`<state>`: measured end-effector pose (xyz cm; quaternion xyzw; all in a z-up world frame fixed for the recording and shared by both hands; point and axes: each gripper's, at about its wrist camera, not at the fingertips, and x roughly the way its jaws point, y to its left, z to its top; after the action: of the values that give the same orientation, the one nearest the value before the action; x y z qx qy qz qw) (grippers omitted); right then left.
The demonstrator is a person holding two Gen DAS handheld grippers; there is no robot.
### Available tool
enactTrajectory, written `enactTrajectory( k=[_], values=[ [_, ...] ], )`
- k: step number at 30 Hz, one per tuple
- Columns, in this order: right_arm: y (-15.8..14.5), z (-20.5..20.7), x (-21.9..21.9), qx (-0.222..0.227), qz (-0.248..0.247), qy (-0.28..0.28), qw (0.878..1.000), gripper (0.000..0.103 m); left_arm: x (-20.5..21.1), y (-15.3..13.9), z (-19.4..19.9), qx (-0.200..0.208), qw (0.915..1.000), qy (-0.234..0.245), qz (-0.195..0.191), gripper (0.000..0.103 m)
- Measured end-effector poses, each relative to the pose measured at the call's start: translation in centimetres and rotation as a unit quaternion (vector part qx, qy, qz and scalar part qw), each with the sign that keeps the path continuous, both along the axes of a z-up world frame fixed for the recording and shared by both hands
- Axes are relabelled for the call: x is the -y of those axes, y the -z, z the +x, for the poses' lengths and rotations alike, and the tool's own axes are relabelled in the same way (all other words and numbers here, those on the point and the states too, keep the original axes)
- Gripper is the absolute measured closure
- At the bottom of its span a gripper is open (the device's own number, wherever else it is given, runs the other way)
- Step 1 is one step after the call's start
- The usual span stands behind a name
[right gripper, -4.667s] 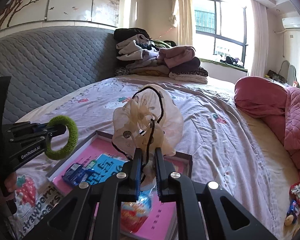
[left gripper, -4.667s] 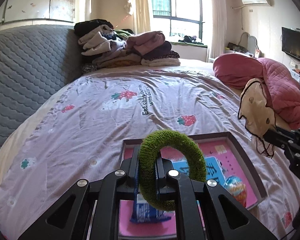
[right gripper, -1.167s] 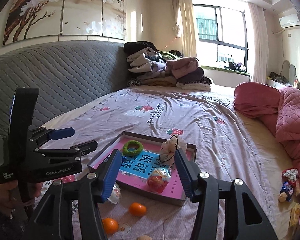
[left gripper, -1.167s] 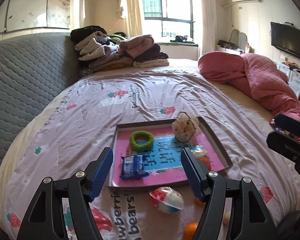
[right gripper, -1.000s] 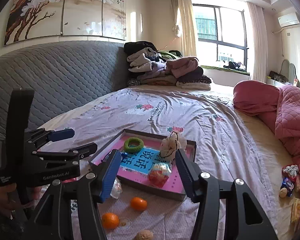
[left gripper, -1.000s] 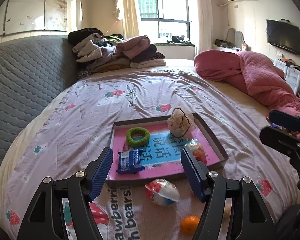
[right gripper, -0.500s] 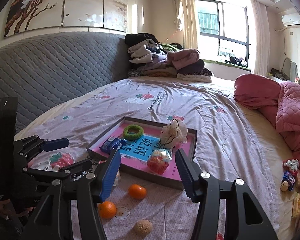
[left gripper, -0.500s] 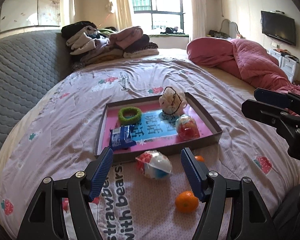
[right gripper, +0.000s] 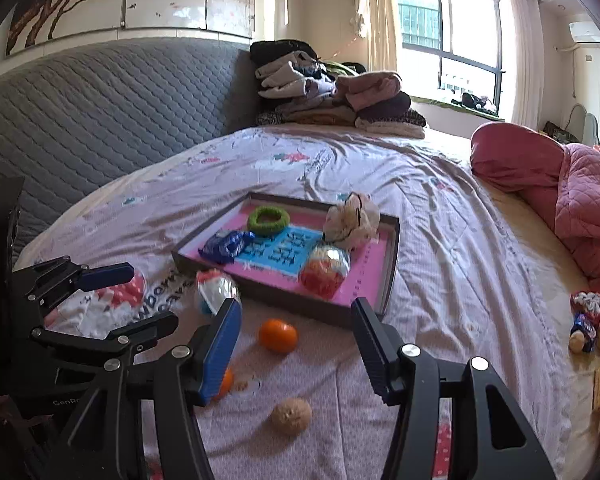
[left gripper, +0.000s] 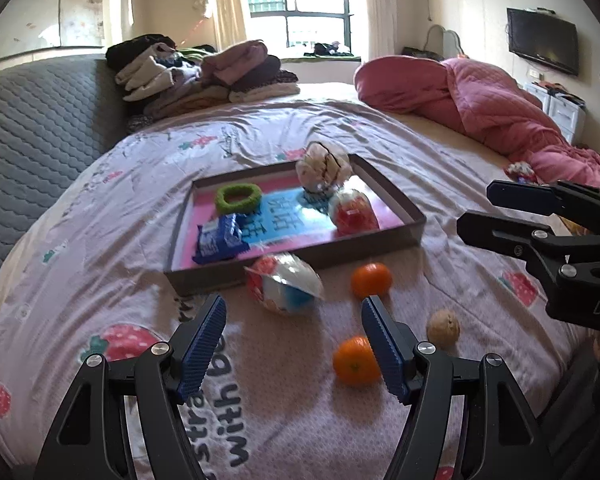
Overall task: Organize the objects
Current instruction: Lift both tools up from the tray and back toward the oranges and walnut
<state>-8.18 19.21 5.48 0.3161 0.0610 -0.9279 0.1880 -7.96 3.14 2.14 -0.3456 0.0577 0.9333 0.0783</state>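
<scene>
A brown tray (left gripper: 396, 200) (right gripper: 392, 256) with a pink floor lies on the bed. In it are a green ring (left gripper: 238, 198) (right gripper: 268, 221), a blue snack packet (left gripper: 219, 238) (right gripper: 226, 246), a beige pouch (left gripper: 323, 168) (right gripper: 352, 221) and a red-orange wrapped ball (left gripper: 353, 212) (right gripper: 325, 269). In front of the tray lie a red, white and blue wrapped ball (left gripper: 284, 289) (right gripper: 214, 292), two oranges (left gripper: 371, 279) (left gripper: 355, 360) (right gripper: 278, 335) and a walnut (left gripper: 443, 328) (right gripper: 291, 415). My left gripper (left gripper: 292, 344) (right gripper: 118, 300) is open and empty. My right gripper (right gripper: 296, 348) (left gripper: 480, 210) is open and empty.
The bed has a lilac strawberry-print sheet (left gripper: 100, 264). A grey quilted headboard (right gripper: 100, 112) is at the left, folded clothes (left gripper: 196, 76) at the back, a pink quilt (left gripper: 480, 100) at the right. Small wrapped items (right gripper: 584, 320) lie by the quilt.
Both grippers have let go of the green ring and the beige pouch, which now lie in the tray, and have drawn back toward the bed's near edge, open.
</scene>
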Motion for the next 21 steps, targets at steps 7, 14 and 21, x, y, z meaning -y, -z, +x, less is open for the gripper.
enactTrajectory(
  k=[7, 14, 21],
  values=[
    [2.1, 1.2, -0.1, 0.022, 0.017, 0.004, 1.0, 0.047, -0.3, 1.5, 0.4, 0.017, 0.9998, 0.009, -0.002, 0.031],
    [3.8, 2.0, -0.1, 0.042, 0.031, 0.003, 0.999, 0.046, -0.5, 2.4, 0.7, 0.034, 0.9993, 0.013, 0.005, 0.031],
    [5.4, 2.3, 0.3, 0.068, 0.044, -0.007, 0.997, 0.046, -1.0, 3.2, 1.2, 0.044, 0.9987, 0.027, 0.002, 0.031]
  ],
)
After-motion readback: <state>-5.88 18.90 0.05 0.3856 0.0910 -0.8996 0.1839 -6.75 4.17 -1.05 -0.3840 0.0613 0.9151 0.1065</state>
